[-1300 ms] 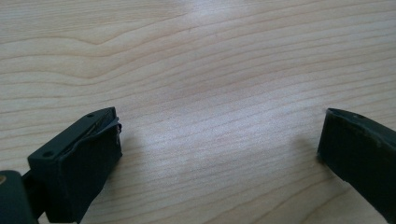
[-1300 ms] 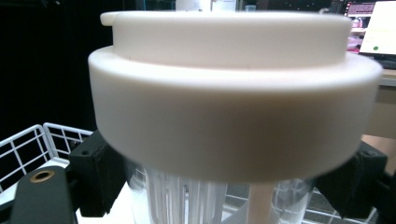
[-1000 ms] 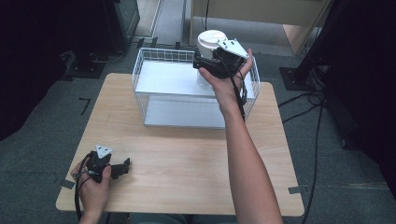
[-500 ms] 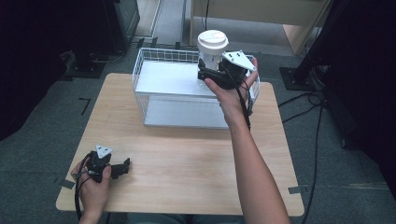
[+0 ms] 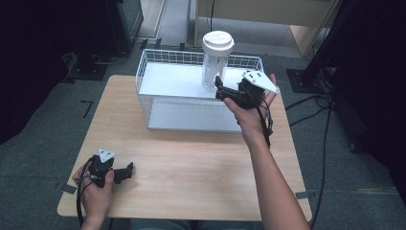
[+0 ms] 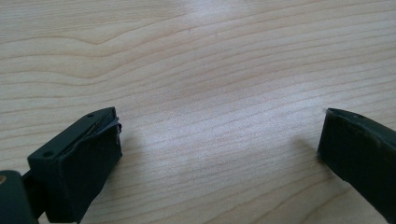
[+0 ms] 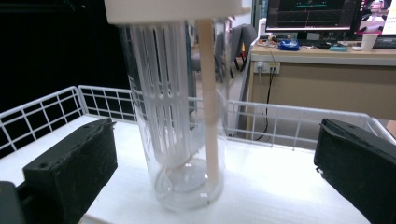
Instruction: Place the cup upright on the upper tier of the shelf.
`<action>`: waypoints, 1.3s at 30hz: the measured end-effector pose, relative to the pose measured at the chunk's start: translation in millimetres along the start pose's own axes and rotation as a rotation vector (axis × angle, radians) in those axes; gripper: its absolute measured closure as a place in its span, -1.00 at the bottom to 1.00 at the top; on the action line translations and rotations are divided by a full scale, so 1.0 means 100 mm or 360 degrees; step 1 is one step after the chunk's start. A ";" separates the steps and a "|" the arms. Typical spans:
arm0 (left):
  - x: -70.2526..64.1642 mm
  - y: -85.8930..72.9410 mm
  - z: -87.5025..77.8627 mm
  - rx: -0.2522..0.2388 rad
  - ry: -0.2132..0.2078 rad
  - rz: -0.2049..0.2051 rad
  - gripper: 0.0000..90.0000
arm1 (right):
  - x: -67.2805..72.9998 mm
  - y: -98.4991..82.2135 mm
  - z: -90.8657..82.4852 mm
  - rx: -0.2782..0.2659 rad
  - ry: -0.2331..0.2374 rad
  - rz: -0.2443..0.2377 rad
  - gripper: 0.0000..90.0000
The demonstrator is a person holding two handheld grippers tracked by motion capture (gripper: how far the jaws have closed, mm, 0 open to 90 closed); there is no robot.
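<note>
A tall clear bottle (image 5: 215,62) with a white lid and a ribbed white insert stands upright in the white wire basket (image 5: 163,53), near its back right. My right gripper (image 5: 219,89) is open just in front of it. In the right gripper view the bottle (image 7: 182,116) stands between and a little beyond the two spread jaws of this gripper (image 7: 215,158), touching neither. My left gripper (image 5: 128,171) rests low on the wooden table (image 5: 191,163) at the front left, open. Bare wood lies between the jaws of the left gripper (image 6: 219,140).
The basket (image 7: 46,107) has a white floor and low wire walls and sits at the back of the table. Black stands and cables surround the table on the floor. A desk with monitors (image 7: 317,14) lies beyond the basket.
The right gripper carried the bottle, set it upright on the basket floor, opened and drew back a little toward the person. The left gripper stayed still.
</note>
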State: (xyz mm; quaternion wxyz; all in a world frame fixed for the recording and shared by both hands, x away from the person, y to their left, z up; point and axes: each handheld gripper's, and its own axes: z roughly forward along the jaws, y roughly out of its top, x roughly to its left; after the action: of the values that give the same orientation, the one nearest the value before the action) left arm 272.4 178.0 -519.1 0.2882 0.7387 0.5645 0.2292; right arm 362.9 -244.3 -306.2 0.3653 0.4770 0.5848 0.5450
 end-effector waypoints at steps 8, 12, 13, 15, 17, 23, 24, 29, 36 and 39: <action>0.00 0.00 0.00 0.0001 0.0000 0.0001 -1.00 | -0.18 -0.20 -0.17 0.0029 -0.0027 -0.0012 -1.00; 0.00 0.00 0.00 0.0001 0.0000 0.0001 -1.00 | -0.27 -0.29 -0.24 0.0041 -0.0034 0.0007 -1.00; 0.00 0.00 0.00 0.0001 0.0000 0.0001 -1.00 | -0.29 -0.32 -0.26 0.0041 -0.0039 -0.0005 -1.00; 0.00 0.00 0.00 0.0001 0.0000 0.0001 -1.00 | -0.33 -0.37 -0.30 0.0053 -0.0039 -0.0004 -1.00; 0.00 0.00 0.00 0.0001 0.0000 0.0001 -1.00 | -0.36 -0.42 -0.33 0.0061 -0.0046 -0.0001 -1.00; 0.00 0.00 0.00 0.0001 0.0001 0.0001 -1.00 | -0.48 -0.54 -0.42 0.0088 -0.0065 -0.0009 -1.00; 0.00 0.00 0.00 0.0004 0.0000 0.0001 -1.00 | -0.50 -0.56 -0.44 0.0090 -0.0066 -0.0010 -1.00; 0.00 0.00 0.00 0.0002 0.0000 0.0001 -1.00 | -0.60 -0.68 -0.52 0.0120 -0.0089 -0.0012 -1.00; 0.00 0.00 0.00 0.0001 -0.0001 -0.0003 -1.00 | -0.73 -0.84 -0.60 0.0167 -0.0109 -0.0002 -1.00; 0.00 0.00 0.00 0.0003 -0.0001 0.0000 -1.00 | -0.79 -0.91 -0.63 0.0183 -0.0121 0.0008 -1.00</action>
State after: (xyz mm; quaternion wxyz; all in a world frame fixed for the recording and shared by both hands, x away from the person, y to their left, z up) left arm 272.3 178.0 -519.0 0.2876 0.7390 0.5648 0.2284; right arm 310.7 -333.4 -394.7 0.3579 0.5191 0.5996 0.4928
